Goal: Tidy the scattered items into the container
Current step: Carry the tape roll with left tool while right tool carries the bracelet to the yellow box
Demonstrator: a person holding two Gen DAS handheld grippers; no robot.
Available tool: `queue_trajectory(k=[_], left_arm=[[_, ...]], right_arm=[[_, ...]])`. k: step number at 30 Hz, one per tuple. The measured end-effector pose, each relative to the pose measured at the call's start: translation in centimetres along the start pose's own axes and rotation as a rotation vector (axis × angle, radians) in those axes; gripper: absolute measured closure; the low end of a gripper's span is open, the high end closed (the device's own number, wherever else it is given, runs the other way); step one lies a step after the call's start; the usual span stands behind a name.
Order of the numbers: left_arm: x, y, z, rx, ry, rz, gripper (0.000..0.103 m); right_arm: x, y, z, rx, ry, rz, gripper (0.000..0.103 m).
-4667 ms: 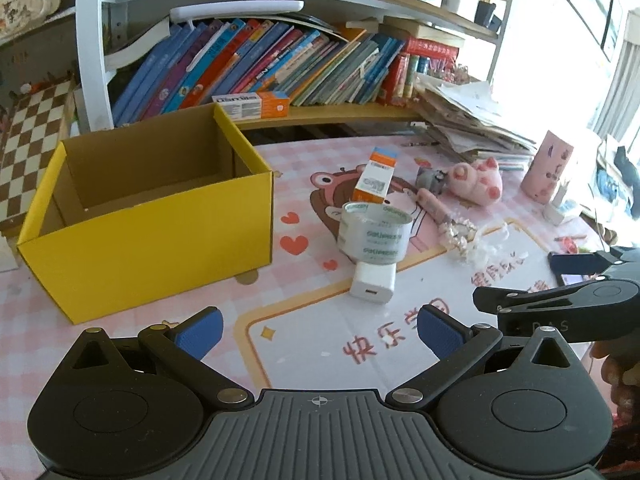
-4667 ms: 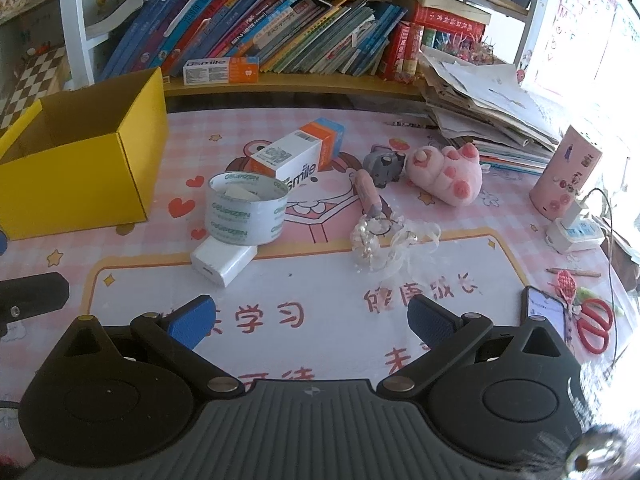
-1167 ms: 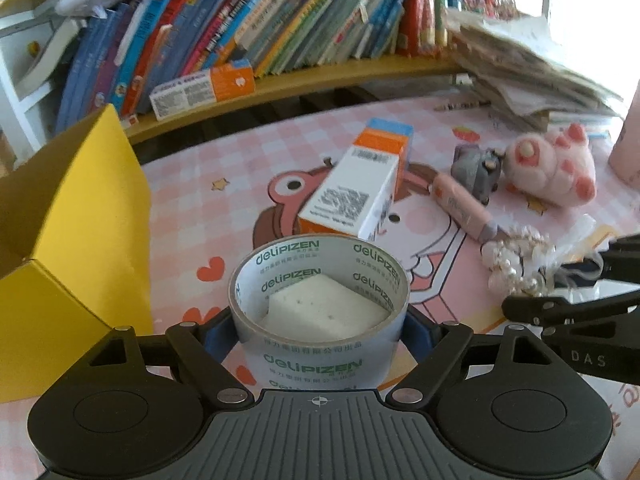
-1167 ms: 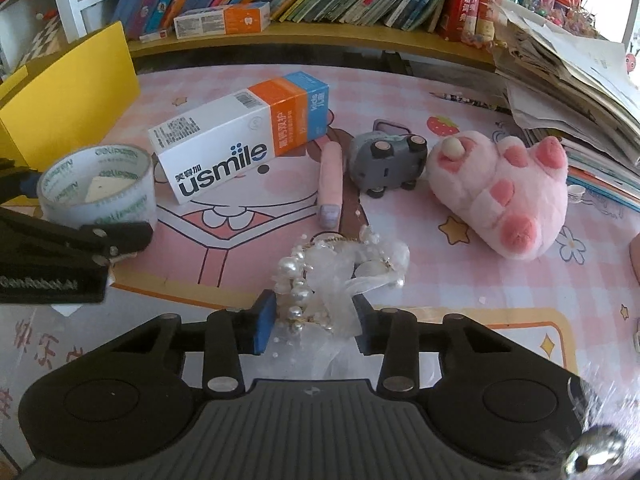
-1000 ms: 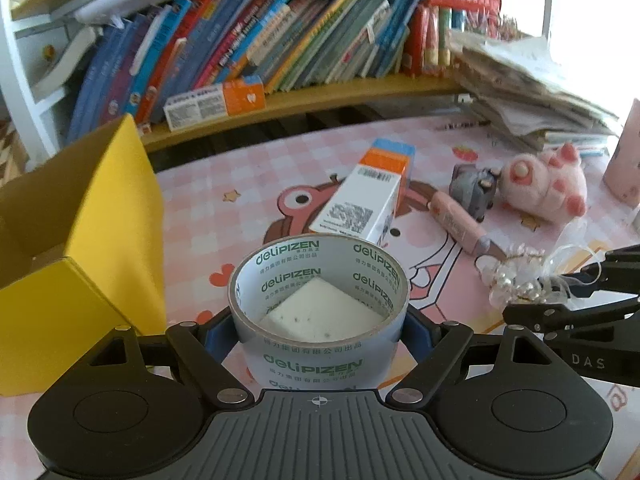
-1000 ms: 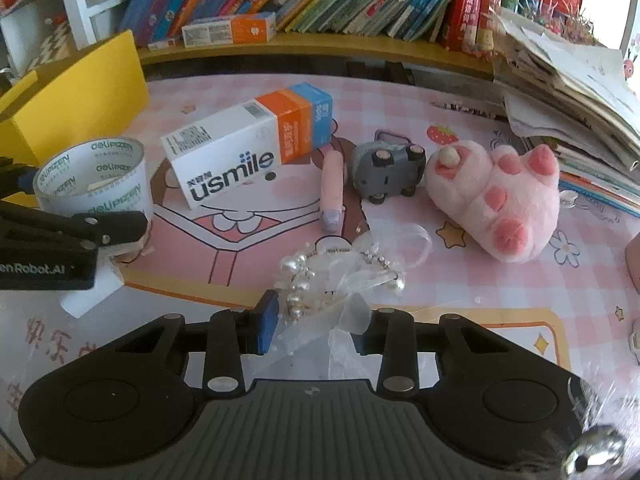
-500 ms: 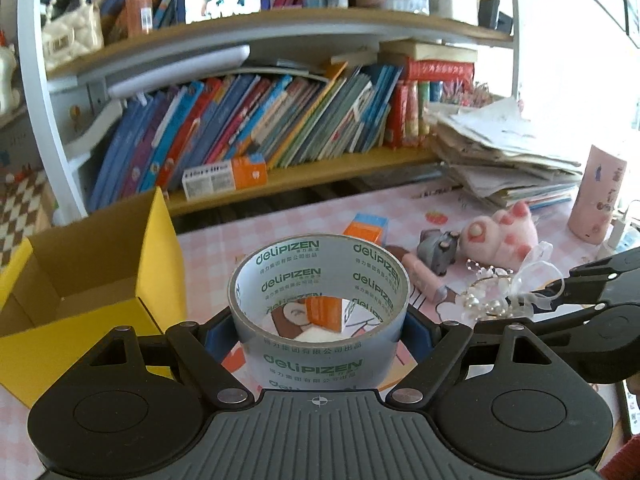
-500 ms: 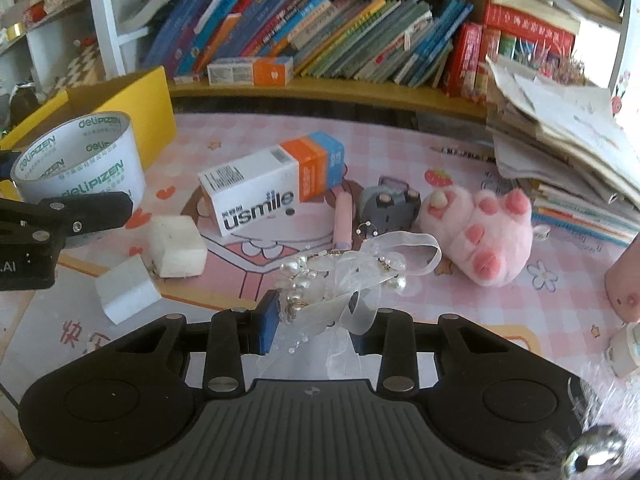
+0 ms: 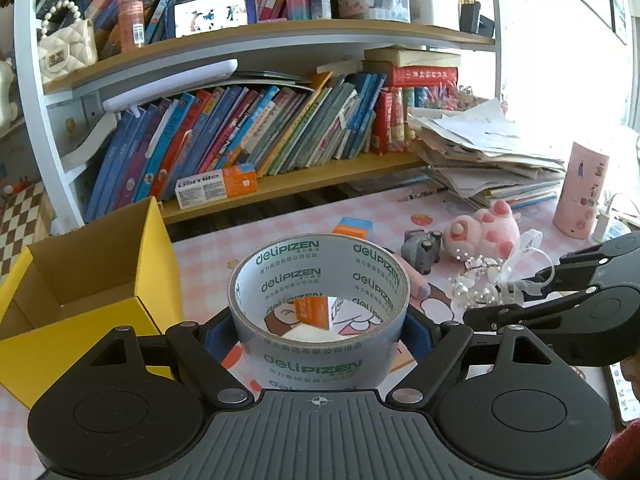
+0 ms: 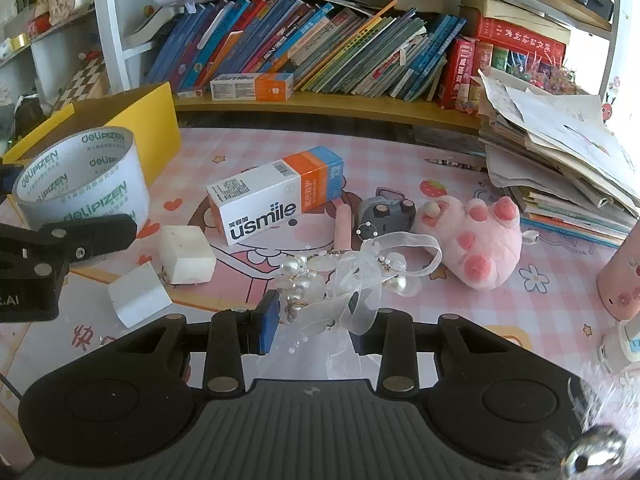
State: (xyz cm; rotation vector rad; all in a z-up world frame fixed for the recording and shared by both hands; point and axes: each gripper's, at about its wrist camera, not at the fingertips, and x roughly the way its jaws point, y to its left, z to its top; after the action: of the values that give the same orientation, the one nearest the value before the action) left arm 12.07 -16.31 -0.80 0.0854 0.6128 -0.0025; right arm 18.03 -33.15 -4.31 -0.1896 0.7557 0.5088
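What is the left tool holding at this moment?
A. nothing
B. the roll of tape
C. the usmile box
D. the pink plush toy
B: the left tool is shut on the roll of tape, its fingers pressing the roll from both sides, lifted above the table.

Yellow box [image 9: 92,320], pink checked table mat [image 10: 460,148] — white-orange-blue usmile carton [image 10: 276,198], pink plush [image 10: 472,236]

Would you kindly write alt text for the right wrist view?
The right gripper holds a pearl-and-ribbon hair accessory above a pink desk mat. Beyond lie a toothpaste box, pink plush toy and two white blocks; at left, the left gripper holds a tape roll near the yellow box.
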Motion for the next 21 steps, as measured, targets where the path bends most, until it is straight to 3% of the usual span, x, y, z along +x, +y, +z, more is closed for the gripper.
queue_trajectory(k=[11,21], left_arm=[[-0.8,0.9,-0.3,0.014,-0.034,-0.058,0.019],[-2.6,3.7,-1.1,0.033,-0.054,-0.120,0.019]], right_arm=[[-1.3,1.0,-0.3,0.014,-0.018,-0.056,0.070],[-2.5,4.8,-0.4,0.024,-0.017,-0.103,0.070]])
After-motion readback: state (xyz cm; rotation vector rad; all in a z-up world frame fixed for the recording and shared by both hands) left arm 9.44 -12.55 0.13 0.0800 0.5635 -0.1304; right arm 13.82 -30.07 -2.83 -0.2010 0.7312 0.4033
